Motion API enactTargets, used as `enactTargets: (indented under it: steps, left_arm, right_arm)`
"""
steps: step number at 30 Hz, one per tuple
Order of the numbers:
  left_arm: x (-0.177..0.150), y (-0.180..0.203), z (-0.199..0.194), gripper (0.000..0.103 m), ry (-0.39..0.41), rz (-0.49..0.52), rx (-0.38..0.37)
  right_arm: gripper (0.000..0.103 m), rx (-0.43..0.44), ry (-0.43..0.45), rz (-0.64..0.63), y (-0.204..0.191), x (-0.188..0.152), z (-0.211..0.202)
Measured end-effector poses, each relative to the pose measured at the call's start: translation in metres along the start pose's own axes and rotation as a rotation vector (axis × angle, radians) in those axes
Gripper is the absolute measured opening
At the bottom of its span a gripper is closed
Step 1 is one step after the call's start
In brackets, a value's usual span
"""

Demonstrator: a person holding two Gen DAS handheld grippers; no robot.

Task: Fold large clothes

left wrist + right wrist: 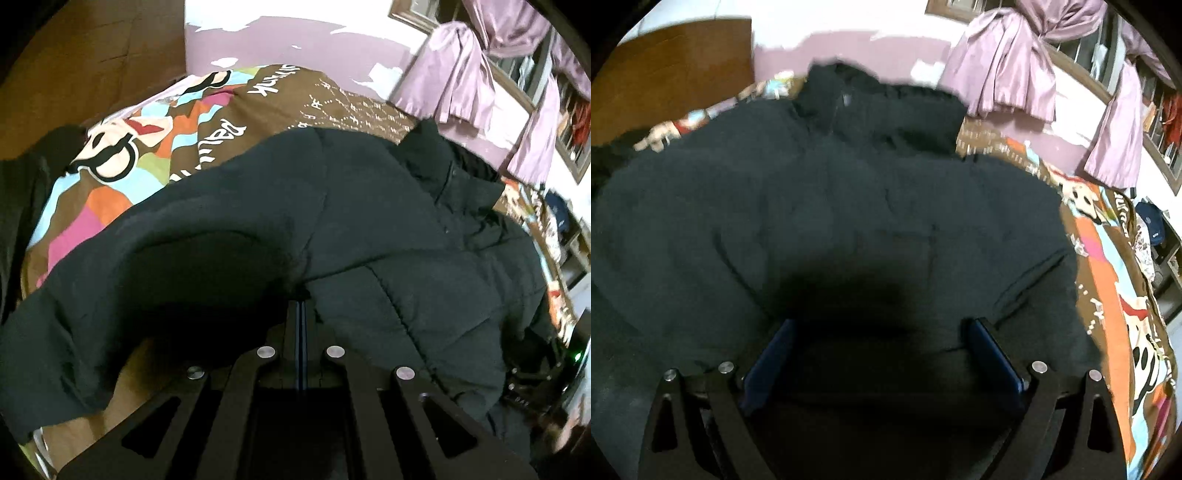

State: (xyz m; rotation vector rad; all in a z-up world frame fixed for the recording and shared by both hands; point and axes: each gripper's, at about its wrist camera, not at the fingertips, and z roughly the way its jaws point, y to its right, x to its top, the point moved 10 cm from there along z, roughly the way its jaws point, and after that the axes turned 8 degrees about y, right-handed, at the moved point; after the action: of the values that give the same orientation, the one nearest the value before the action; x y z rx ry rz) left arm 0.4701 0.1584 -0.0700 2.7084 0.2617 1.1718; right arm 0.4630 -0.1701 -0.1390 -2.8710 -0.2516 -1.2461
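Left wrist: left gripper [302, 295] clenched, pinching a fold of the black quilted jacket [332, 221] — puffy, matte; it sprawls over a brown patchwork bedspread [155, 147].
Right wrist: right gripper [882, 325] spread wide — blue pads [993, 354] flanking jacket fabric; satin lilac curtains [1008, 62] behind.

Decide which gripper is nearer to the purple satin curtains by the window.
Right, as a judgement. The right gripper, jaws open, sits over the black padded jacket on the curtain side. The left gripper, shut on jacket fabric, has the jacket's bulk between it and the curtains.
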Motion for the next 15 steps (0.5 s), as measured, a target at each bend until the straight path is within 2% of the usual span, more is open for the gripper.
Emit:
enactTargets:
  steps: [2,3,4,5,6,8,11,13,15]
  left_arm:
    - [0.002,-0.002,-0.013,0.003,0.002,-0.020,0.003]
    - [0.003,-0.002,-0.020,0.012,0.004,-0.019,0.010]
    - [0.005,-0.001,-0.029,0.033,0.010,-0.015,0.010]
    - [0.008,0.001,-0.038,0.046,0.020,-0.014,0.004]
    - [0.012,0.003,-0.049,0.066,0.038,-0.022,-0.002]
    - [0.019,0.008,-0.073,0.070,0.062,-0.050,-0.024]
    - [0.030,0.019,-0.103,0.073,0.054,-0.074,-0.039]
    - [0.039,0.028,-0.130,0.091,0.050,-0.072,-0.019]
    - [0.048,0.038,-0.155,0.097,0.077,-0.072,-0.029]
  right_arm:
    - [0.096,0.018,0.041,0.028,-0.001,0.010,-0.022]
    - [0.096,0.042,0.062,0.049,-0.004,0.016,-0.029]
    - [0.096,0.062,0.068,0.059,-0.005,0.021,-0.040]
    - [0.096,0.071,0.073,0.062,-0.006,0.025,-0.050]
    - [0.097,0.074,0.082,0.062,-0.006,0.031,-0.060]
    - [0.098,0.072,0.107,0.061,-0.004,0.043,-0.083]
    - [0.103,0.081,0.135,0.071,-0.003,0.061,-0.120]
    - [0.103,0.092,0.151,0.077,-0.002,0.071,-0.141]
    - [0.103,0.104,0.169,0.090,-0.002,0.081,-0.161]
